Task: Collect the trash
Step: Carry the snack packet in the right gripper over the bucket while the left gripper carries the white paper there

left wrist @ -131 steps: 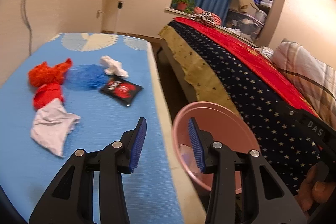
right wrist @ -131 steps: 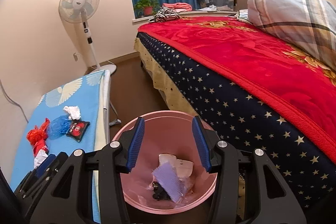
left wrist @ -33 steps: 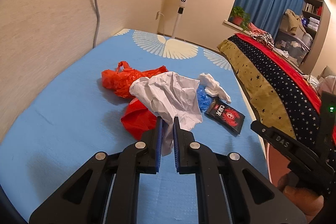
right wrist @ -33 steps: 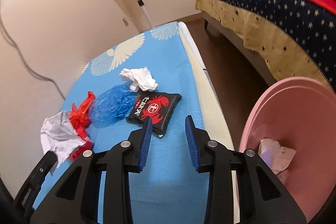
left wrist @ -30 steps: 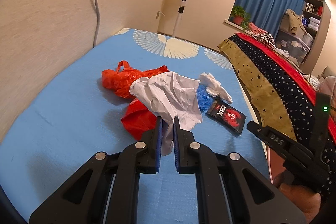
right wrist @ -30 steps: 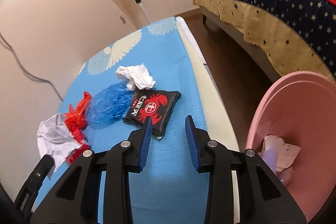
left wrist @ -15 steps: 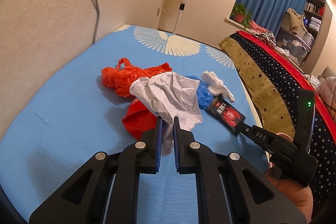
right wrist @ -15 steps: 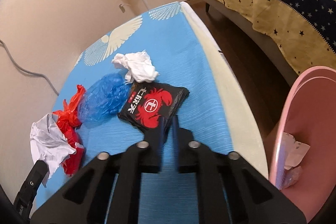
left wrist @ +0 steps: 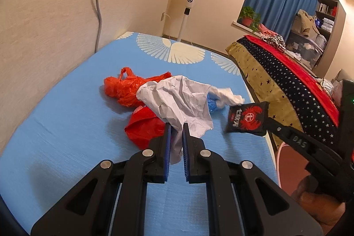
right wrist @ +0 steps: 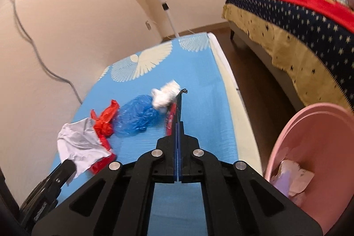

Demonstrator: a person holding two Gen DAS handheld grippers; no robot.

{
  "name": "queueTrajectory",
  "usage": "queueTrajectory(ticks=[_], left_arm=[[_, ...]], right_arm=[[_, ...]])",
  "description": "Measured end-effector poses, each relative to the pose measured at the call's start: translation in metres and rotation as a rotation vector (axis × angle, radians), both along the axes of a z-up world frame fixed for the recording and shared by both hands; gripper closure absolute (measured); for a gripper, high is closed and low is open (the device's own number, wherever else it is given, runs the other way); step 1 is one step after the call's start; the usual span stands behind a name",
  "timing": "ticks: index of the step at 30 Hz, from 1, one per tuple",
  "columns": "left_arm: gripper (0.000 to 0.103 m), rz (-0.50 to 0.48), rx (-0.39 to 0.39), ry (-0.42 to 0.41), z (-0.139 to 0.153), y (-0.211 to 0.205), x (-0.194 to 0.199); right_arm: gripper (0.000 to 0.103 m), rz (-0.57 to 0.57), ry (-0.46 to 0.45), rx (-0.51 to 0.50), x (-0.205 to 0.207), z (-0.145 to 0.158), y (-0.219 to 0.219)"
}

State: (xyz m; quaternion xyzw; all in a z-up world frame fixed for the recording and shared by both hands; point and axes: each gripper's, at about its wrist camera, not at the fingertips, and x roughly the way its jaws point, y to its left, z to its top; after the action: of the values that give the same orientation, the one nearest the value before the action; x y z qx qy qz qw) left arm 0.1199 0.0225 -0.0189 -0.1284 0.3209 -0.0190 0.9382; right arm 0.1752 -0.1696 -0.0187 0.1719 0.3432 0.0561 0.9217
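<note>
Right wrist view: right gripper [right wrist: 178,125] is clamped on the black snack packet [right wrist: 178,103], raised off the blue mat [right wrist: 203,103]. Left gripper [left wrist: 176,138] pinches crumpled white paper [left wrist: 177,101]. Advise carrying both level over the pink bin [right wrist: 314,132] before release.

At lower centre the left gripper [left wrist: 176,132] pinches crumpled white paper [left wrist: 177,101] above a blue mat [left wrist: 66,136]; at right, the right gripper [left wrist: 268,123] holds a black snack packet [left wrist: 246,117] aloft.

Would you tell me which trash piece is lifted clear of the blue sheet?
The black crab packet, pinched edge-on in the right gripper; the other pieces still touch the sheet.
</note>
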Motion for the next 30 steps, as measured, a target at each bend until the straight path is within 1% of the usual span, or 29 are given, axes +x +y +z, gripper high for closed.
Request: queueTrajectory(ticks=[6,15,19,21,30], left_arm=[[0.093,-0.027,0.014,-0.009,0.004,-0.01,-0.012],[0.093,-0.042,0.018,-0.028,0.014,-0.018,-0.03],[0.093,-0.044,0.017,-0.039,0.019,-0.019,-0.037],[0.093,-0.041,0.014,-0.043,0.021,-0.02,-0.041],[0.093,-0.071,0.022,-0.06,0.028,-0.029,-0.054]], right_arm=[[0.103,0.025,-0.039,-0.048,-0.022,0.02,-0.002],[0.103,0.029,-0.078,-0.082,-0.059,0.044,-0.01],[0.103,0.094,-0.073,-0.075,-0.074,0.049,-0.007],[0.103,0.103,-0.083,-0.096,-0.081,0.052,-0.004],[0.103,0.069,-0.115,-0.137,-0.104,0.066,-0.013]])
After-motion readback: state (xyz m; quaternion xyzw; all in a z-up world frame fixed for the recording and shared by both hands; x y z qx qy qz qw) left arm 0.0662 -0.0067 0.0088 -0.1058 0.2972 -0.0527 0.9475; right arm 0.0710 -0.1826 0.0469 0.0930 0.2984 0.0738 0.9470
